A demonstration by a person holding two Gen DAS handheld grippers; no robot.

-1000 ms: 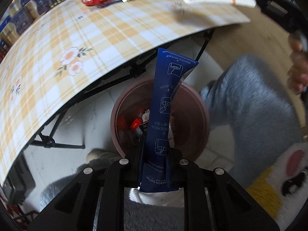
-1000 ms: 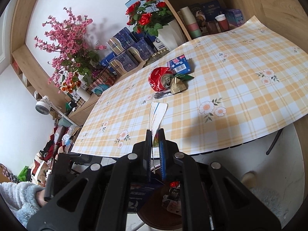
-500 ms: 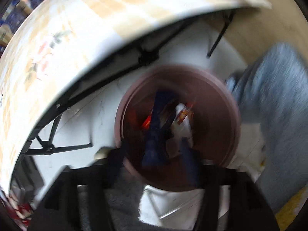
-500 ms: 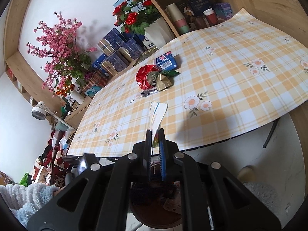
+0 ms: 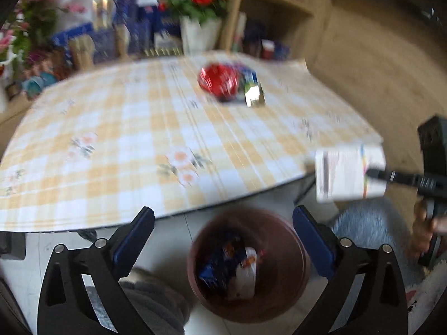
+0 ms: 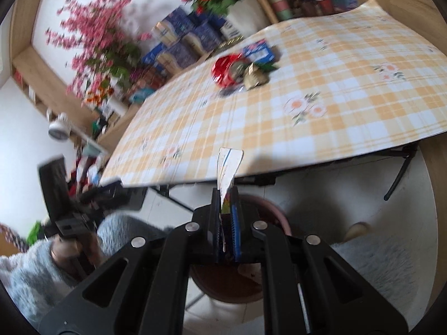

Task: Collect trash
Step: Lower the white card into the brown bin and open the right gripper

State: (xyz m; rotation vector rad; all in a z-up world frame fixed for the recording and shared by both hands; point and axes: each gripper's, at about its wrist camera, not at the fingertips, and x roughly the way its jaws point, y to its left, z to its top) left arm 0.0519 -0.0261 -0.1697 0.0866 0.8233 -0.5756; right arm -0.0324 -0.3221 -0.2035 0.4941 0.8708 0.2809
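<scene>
Your left gripper [image 5: 223, 223] stands wide apart with nothing between its blue-padded fingers [image 5: 134, 237]; its jaws have just been opening, and the blue sachet [image 5: 215, 265] it carried now lies inside the bin [image 5: 282, 293], among other crumpled wrappers. The bin is a round, smooth-walled pot of reddish-brown plastic, standing on the pale tiled floor [image 5: 173, 237] just below the table's near edge. Your left gripper points down at a slant, framing the bin's mouth between its two black arms.

Your right gripper [image 6: 226, 212] is pinched tight on a thin white paper slip [image 6: 227, 167], flat and stiff, with printed lines and a coloured strip near the jaws. The slip stands upright out of the fingertips. From the left camera it shows as a white rectangle [image 5: 349, 173] held beyond the table's corner, above and to the right of the bin. Your right gripper tilts downward, with the bin's rim [image 6: 273, 212] showing directly behind its jaws.

The folding table [image 6: 335, 111] wears a glossy yellow-and-white check cloth with small flower prints. On its far half sit a crushed red can [image 6: 223, 69], a blue carton [image 6: 258, 51] and a crumpled gold wrapper [image 6: 254, 78], bunched together and touching. Fuzzy grey-blue sleeves [image 6: 33, 268] cover your arm beside the left tool.
</scene>
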